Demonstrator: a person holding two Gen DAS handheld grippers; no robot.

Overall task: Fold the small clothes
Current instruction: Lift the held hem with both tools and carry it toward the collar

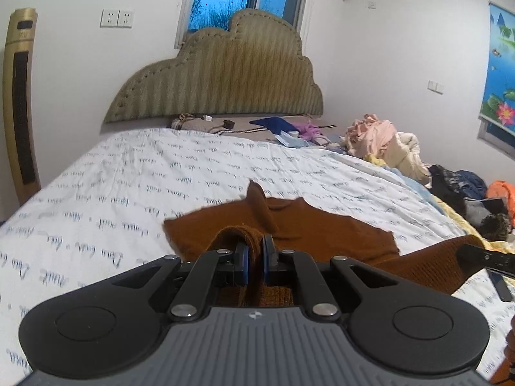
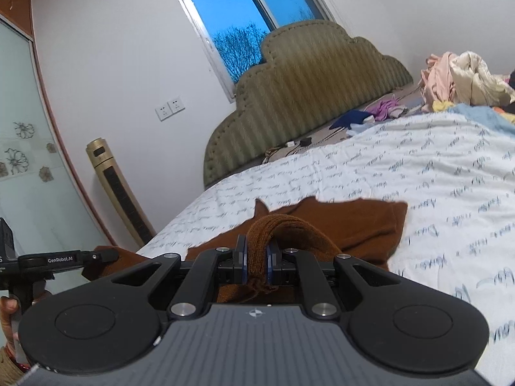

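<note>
Between the left gripper's (image 1: 256,259) fingers, which are closed down to a narrow gap, a thick ribbed fold of the brown knit garment (image 1: 289,225) is pinched and humps up just ahead of the blue pads. The right gripper (image 2: 256,259) shows the same grip from its own side: fingers nearly together, a rounded roll of the same knit clamped between them and bulging above the tips. Beyond both sets of fingertips the rest of the garment lies spread on the white script-printed bedsheet (image 1: 128,167), with one pointed corner sticking up past the far edge. The near edge is evidently lifted while the far part rests flat, so this looks like carrying a hem forward for a fold. To do it well, both grippers should travel together at equal height, keeping the held edge taut between them so it does not sag, and lay it down squarely over the flat part, lining up with the far edge; the raised corner may want smoothing first. Farther off, right of the fingers, a heap of clothes (image 1: 383,141) waits near the padded headboard (image 1: 219,77).
</note>
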